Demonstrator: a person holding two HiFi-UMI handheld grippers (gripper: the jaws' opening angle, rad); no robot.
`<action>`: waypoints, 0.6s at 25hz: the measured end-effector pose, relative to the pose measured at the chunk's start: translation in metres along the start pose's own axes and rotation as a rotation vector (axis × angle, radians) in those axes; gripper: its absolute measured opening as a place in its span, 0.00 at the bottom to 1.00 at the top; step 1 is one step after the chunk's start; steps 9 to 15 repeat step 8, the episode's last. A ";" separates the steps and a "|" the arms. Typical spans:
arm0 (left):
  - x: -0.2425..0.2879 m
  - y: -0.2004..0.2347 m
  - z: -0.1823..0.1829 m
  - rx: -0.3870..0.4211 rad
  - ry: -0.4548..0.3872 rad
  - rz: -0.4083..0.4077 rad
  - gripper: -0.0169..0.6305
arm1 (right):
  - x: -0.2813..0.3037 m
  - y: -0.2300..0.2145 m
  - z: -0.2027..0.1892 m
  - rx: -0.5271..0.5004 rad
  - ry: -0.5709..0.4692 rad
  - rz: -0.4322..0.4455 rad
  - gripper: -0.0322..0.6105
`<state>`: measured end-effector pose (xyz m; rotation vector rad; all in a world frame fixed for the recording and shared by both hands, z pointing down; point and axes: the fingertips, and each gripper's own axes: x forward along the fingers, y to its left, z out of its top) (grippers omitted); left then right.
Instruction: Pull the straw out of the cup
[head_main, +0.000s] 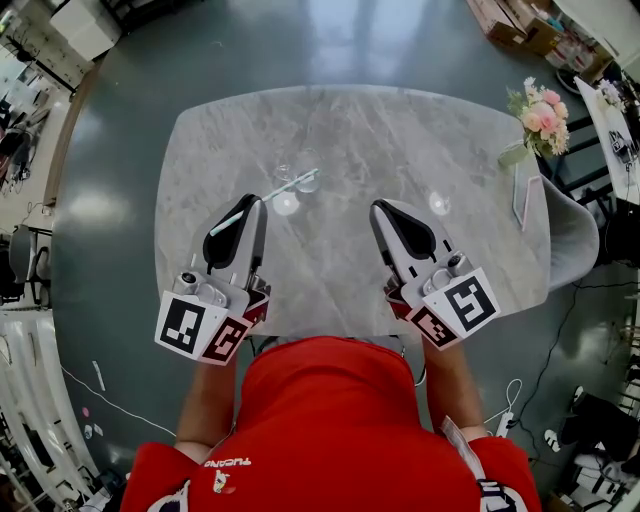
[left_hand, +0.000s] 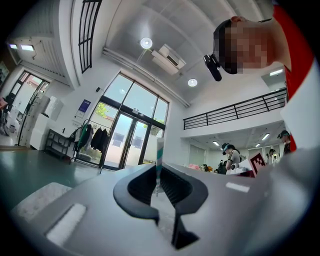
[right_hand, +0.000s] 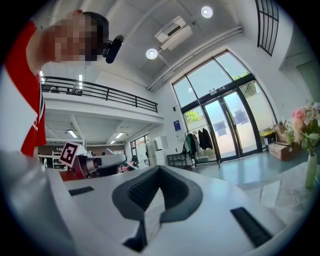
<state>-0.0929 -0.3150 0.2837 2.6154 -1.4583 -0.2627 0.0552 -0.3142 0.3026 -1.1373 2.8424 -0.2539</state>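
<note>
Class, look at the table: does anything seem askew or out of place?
The straw, pinched by the left hand-held gripper, slants almost flat toward the clear cup. The cup may be tipped, but that is hard to tell.

**Head view:** bright, even overhead light. Pale glare patches lie on the glossy dark grey-green floor (head_main: 95, 208) at 9 and 12 o'clock. Small bright spots mark the grey marbled tabletop (head_main: 420, 140) near centre. Barrel distortion bends all edges.

**Gripper views:** round white ceiling lamps (left_hand: 146, 43) at 12 o'clock and tall daylit glass doors (left_hand: 125, 140) backlight the hall. The thin white-and-green striped straw (left_hand: 159, 160) is soft. Corners vignette to black.
</note>
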 end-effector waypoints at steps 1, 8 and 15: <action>0.000 0.000 0.000 0.000 0.000 0.000 0.07 | 0.000 0.000 0.000 0.000 -0.001 -0.001 0.05; -0.001 0.001 0.000 -0.004 -0.003 0.004 0.07 | 0.000 0.002 0.000 0.004 -0.001 0.003 0.05; -0.001 0.001 0.000 -0.004 -0.003 0.004 0.07 | 0.000 0.002 0.000 0.004 -0.001 0.003 0.05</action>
